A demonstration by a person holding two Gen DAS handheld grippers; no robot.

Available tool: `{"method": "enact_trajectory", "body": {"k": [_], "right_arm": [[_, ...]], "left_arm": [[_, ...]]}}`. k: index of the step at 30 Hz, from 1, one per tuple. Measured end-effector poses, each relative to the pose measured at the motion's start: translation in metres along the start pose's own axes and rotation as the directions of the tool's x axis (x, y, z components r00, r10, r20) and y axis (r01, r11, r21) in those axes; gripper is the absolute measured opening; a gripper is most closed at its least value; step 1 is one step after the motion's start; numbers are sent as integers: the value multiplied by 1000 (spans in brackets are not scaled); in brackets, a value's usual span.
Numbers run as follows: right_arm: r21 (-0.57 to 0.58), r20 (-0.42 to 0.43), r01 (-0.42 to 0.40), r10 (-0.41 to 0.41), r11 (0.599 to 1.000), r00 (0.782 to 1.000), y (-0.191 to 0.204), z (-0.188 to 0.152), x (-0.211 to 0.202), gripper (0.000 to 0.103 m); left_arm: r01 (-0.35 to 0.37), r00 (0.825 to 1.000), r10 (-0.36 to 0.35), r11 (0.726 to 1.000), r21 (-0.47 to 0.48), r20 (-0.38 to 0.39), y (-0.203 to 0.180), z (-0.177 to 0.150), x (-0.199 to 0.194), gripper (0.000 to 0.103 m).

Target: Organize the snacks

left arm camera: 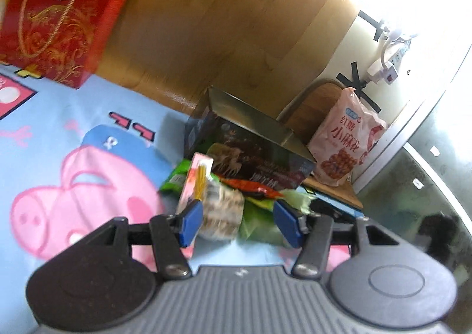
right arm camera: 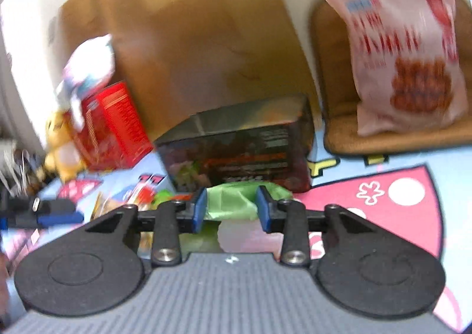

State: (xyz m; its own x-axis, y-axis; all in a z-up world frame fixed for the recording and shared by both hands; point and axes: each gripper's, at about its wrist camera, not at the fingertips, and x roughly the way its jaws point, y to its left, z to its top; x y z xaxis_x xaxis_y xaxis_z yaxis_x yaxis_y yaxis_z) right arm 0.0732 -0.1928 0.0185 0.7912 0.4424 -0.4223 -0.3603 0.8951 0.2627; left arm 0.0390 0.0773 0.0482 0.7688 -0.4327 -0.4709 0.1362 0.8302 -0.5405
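Loose snack packets (left arm camera: 224, 201) lie heaped on a cartoon play mat (left arm camera: 73, 133) beside a dark open box (left arm camera: 250, 145); none visibly sorted yet, so task looks early. Left hand-held gripper (left arm camera: 239, 222) partly open around a wrapped pkt, not clamped. Right hand-held gripper (right arm camera: 231, 208) pinches a green packet (right arm camera: 230, 201)
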Motion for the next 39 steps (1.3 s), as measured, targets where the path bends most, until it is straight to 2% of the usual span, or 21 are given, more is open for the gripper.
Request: {"method": "enact_trajectory", "body": {"k": [3,6,9,10,14,17,19,22,24,26,29,30,32,33,39], "right_arm": [[-104,25,6,-4,995,1000,26,-23,-25,35],[-187,-33,-38,32,982,999,45,-53,-46,34],[-194,-97,-59,40,979,994,54,-75,-56,37],[-176,-103,-59,42,983,994,54,-79,-61,43],[-127,-100,-46,33,991,994,48,-79,-67,55],[-111,-122,-45,32,993,992,48,-78,-61,57],[-127,-137,-50,32,991,990,51,-79,-58,60],[-191,-156,-43,13,981,988,61,-82,-52,65],[-241,-166,-26,-14,970,986,67,-82,-44,65],[-277,-173,-23,-26,960,985,73,-82,-37,64],[-341,-162,-15,-43,940,986,82,-84,-33,57],[-347,-157,-12,-46,938,987,83,-84,-34,55],[-355,-121,-11,-35,935,992,84,-82,-39,45],[-359,-104,-18,-21,933,994,85,-79,-42,45],[-397,73,8,23,918,997,93,-37,-41,45]], "left_arm": [[18,1000,-18,1000,-2,-4,2,-9,-7,54],[48,998,-48,999,2,-34,2,-21,-8,54],[74,995,-72,997,20,-75,-5,-33,-3,54],[85,993,-83,996,27,-88,-8,-37,-2,54],[123,986,-116,991,58,-121,-16,-47,3,64],[151,979,-138,986,77,-149,-22,-52,7,65],[167,974,-150,982,88,-172,-26,-54,11,65],[188,961,-161,976,107,-227,-33,-58,23,70],[185,954,-147,975,126,-262,-39,-62,35,70],[180,949,-133,973,143,-287,-41,-66,45,62],[167,955,-105,964,209,-279,-49,-71,46,49],[165,955,-103,964,209,-278,-48,-71,46,48],[161,955,-108,971,177,-276,-44,-68,41,47],[170,955,-123,972,159,-269,-43,-64,37,47],[151,986,-129,956,253,-102,-68,-20,11,47]]}}
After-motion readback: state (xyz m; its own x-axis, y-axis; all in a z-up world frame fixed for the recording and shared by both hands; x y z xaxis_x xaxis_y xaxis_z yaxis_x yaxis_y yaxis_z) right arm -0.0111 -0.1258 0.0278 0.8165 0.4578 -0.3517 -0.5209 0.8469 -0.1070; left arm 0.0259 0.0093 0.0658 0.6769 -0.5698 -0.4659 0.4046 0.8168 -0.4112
